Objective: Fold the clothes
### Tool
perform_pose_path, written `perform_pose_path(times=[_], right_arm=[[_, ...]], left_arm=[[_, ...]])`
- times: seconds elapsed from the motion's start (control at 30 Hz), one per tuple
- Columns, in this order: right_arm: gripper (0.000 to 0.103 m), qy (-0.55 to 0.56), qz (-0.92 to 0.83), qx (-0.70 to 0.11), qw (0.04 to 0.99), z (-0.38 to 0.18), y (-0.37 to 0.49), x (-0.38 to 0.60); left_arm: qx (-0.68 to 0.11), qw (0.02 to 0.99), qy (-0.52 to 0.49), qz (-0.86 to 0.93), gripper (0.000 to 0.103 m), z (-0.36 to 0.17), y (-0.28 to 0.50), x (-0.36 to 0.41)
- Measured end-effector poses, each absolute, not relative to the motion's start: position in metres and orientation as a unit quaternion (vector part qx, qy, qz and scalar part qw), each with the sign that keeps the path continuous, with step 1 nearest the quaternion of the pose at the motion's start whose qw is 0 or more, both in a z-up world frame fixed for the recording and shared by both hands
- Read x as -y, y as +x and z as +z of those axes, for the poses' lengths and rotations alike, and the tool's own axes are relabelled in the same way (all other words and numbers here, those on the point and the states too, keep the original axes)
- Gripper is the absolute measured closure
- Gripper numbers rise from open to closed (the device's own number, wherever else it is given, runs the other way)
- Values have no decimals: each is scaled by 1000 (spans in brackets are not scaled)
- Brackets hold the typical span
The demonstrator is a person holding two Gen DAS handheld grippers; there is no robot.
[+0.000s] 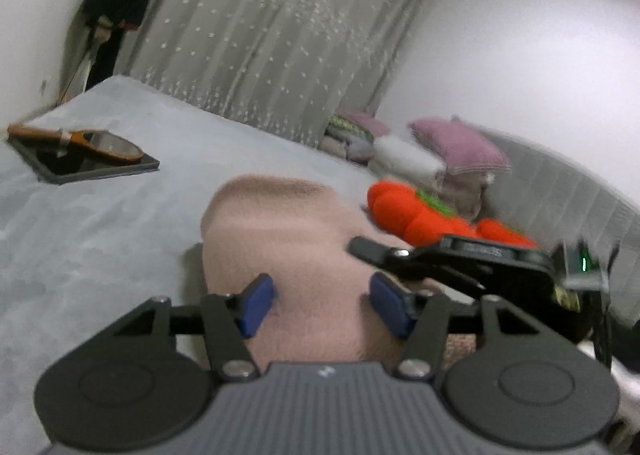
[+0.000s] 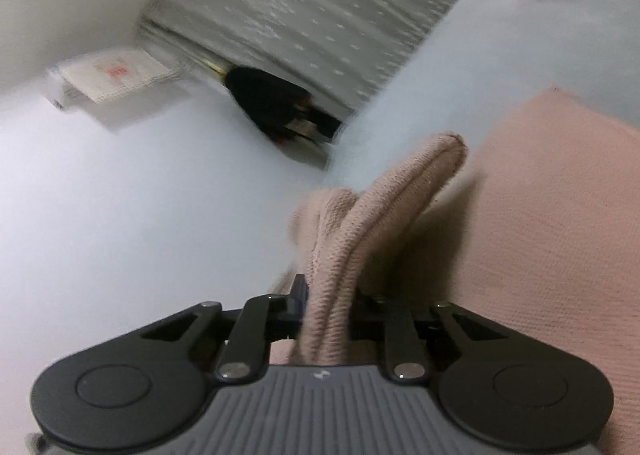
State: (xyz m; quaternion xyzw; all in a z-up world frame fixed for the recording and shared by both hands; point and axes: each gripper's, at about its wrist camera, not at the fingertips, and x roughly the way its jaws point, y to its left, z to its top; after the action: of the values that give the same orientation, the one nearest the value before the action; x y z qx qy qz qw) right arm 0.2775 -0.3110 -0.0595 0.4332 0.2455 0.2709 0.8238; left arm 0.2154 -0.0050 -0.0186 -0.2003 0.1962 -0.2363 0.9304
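The right gripper [image 2: 326,307] is clamped on a bunched edge of the pink garment [image 2: 560,235], a thick fold standing up between its jaws. The rest of the cloth spreads flat toward three o'clock on the grey bed [image 2: 120,215]. In the left view, the left gripper [image 1: 318,303] hovers with its blue pads [image 1: 256,305] apart, straddling the pink cloth but not pinching it. The right tool comes in from three o'clock. An orange plush [image 1: 416,211] sits at one o'clock, a tablet [image 1: 92,163] at ten. Judging by this, a fold is under way; the garment looks partly folded, with more folds left.
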Motion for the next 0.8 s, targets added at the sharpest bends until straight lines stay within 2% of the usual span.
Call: perform_pose_path(times=[0.13,0.2,0.37,0.47,0.57,0.67,0.73,0.8], right_arm=[[84,490,294,-219,791,-55,276,331],[84,524,295,-213,770,-62,278,346],[84,595,298,-176,725,-73,280,388],[84,614,303,-159,711,-78,283,411],[84,614,270,-168,723,-89,287,431],[84,581,198,-212,760,-102,288,449],[83,555,153,-239,782,-108,287,458],[79,551,140,-241,787,-105,282,468]], left_arm=[[-177,929,-227,-232,56,-14,214,-5],[-177,933,-218,-226,58,-11,214,-1],[-186,934,-198,-231,69,-3,220,17],[-181,939,-156,-246,69,4,222,43],[-180,941,-104,-266,73,6,225,76],[-190,938,-60,-283,73,-4,231,107],[-211,931,-35,-294,73,-23,236,128],[-200,935,20,-293,73,-46,230,150]])
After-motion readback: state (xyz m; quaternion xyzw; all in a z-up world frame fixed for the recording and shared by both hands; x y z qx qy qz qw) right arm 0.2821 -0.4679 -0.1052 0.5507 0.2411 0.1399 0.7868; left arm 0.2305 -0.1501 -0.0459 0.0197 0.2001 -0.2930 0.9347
